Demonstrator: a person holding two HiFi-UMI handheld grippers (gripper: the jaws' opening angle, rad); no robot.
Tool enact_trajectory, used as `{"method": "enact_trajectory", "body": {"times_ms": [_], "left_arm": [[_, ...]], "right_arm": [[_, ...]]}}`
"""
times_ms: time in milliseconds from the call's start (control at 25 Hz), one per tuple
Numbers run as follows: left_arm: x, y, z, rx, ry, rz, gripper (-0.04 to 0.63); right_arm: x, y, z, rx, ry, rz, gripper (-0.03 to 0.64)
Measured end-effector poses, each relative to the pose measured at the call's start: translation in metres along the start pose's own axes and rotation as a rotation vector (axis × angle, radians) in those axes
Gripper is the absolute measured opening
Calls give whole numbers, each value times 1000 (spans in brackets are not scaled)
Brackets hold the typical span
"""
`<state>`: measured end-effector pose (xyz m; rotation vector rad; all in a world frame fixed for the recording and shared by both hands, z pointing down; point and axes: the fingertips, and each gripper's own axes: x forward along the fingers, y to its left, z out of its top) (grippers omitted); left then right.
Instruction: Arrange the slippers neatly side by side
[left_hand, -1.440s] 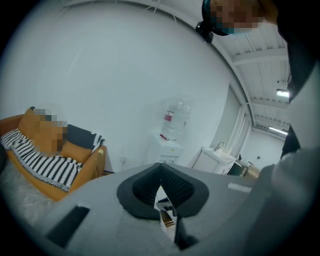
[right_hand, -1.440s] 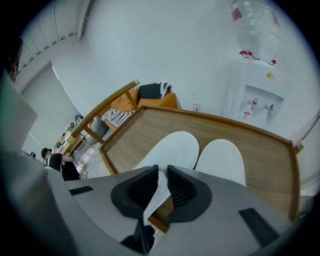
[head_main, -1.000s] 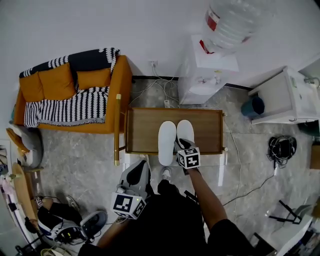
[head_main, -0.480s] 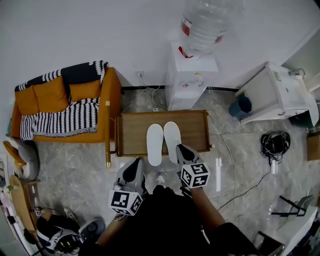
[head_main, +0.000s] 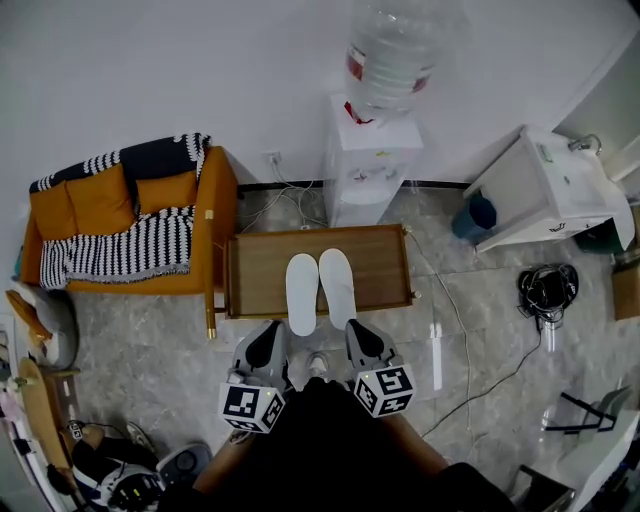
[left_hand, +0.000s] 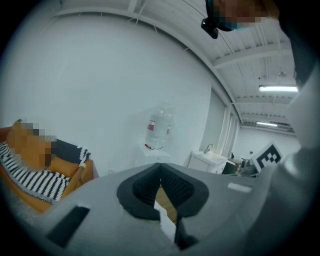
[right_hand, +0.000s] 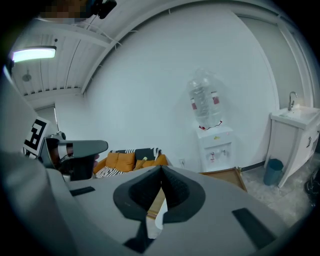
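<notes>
**Pair lies at 12 o'clock, both grippers closed and empty**

In the head view the two slippers lie on the table (head_main: 250, 290), straight ahead of me at 12 o'clock. The left slipper (head_main: 302, 293) and the right slipper (head_main: 337, 288) lie close alongside each other, inner edges touching or nearly so. Their long axes run 12 to 6. The left one is close to true, while the far end of the right one leans a little toward 11. Their near ends are roughly level, close to the table edge on my side.

My left gripper (head_main: 272, 333) sits at 7 o'clock from the left slipper, and my right gripper (head_main: 353, 328) sits at 5 o'clock from the right slipper. Both point toward 12. Each gripper is off its slipper and touches nothing.

The left gripper's jaws are together, with only a sliver of table and slipper showing past them. The right gripper's jaws have just been closing and now meet with nothing between them.

I judge the arranging to be as good as done. If any move is left, it turns on the right slipper's slight lean. My right gripper is the nearer one, with its tip just short of that slipper's near end. It would have to open, reach toward 12 and swing the far end toward 1 o'clock. The risk is bumping the left slipper out of line, since the two lie so close.
</notes>
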<state>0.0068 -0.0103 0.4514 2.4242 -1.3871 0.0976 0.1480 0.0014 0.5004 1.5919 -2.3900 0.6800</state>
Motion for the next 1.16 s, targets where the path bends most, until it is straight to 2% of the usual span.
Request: {"method": "enact_trajectory", "body": {"times_ms": [1160], "left_arm": [[-3,-5,-4,7,4,-13,12]], "right_arm": [[-3,14,-8,-21,11,19,12]]}}
